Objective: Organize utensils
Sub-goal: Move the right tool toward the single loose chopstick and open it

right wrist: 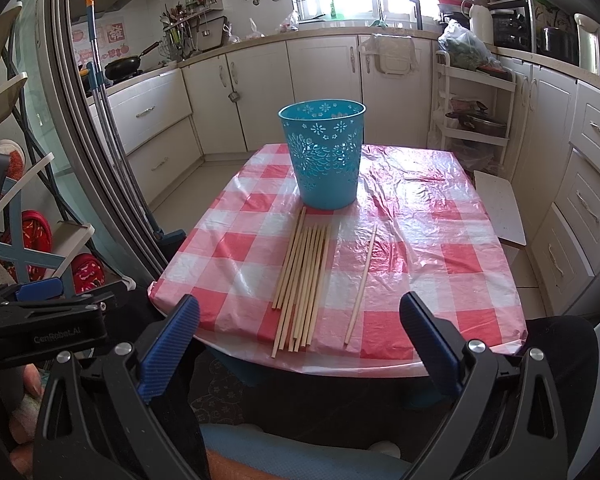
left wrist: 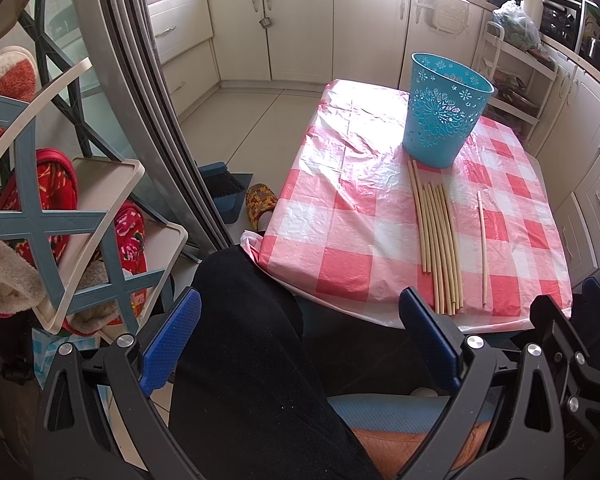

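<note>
Several pale wooden chopsticks (right wrist: 304, 280) lie side by side on the pink checked table (right wrist: 420, 264), and one single chopstick (right wrist: 362, 284) lies apart to their right. Behind them stands an empty blue perforated bucket (right wrist: 324, 152), upright. My right gripper (right wrist: 300, 344) is open, held low before the table's near edge, short of the chopsticks. My left gripper (left wrist: 300, 340) is also open, over a black-trousered leg (left wrist: 252, 360), left of the table. In the left wrist view the chopstick bundle (left wrist: 436, 240), single chopstick (left wrist: 483, 248) and bucket (left wrist: 446, 110) sit to the right.
A shoe rack (left wrist: 80, 216) with red slippers stands at the left, beside a grey door frame (left wrist: 140, 100). White kitchen cabinets (right wrist: 324, 88) line the back and right walls. A white shelf trolley (right wrist: 476, 112) stands right of the table. A dustpan (left wrist: 224, 188) and slipper (left wrist: 260, 204) lie on the floor.
</note>
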The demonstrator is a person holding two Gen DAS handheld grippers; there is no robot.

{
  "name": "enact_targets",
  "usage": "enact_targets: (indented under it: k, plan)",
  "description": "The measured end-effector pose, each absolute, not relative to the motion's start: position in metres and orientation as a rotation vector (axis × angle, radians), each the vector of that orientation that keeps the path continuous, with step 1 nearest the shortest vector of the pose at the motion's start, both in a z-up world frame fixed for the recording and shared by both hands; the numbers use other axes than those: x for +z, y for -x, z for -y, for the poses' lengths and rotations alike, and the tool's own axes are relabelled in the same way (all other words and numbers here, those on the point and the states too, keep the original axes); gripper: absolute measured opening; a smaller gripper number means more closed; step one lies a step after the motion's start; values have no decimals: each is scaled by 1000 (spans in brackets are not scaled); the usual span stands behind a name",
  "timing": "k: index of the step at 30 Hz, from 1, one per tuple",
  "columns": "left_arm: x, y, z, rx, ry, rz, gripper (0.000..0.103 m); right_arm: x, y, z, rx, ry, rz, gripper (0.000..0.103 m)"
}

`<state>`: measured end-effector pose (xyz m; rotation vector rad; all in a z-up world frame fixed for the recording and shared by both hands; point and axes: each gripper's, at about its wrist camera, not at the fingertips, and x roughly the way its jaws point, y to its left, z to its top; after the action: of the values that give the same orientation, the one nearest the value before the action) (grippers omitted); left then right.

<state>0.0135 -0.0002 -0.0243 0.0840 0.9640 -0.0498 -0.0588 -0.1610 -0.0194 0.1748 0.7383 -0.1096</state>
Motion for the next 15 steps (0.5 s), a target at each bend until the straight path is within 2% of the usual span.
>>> enact_targets:
  k: [13, 15]
  plan:
    - [-66, -49, 13, -59, -118, -1027, 95, -73, 22, 214, -294, -154, -824, 95]
    - [-72, -56, 18, -65, -126, -1035, 95, -83, 9, 219, -297, -153, -853, 89]
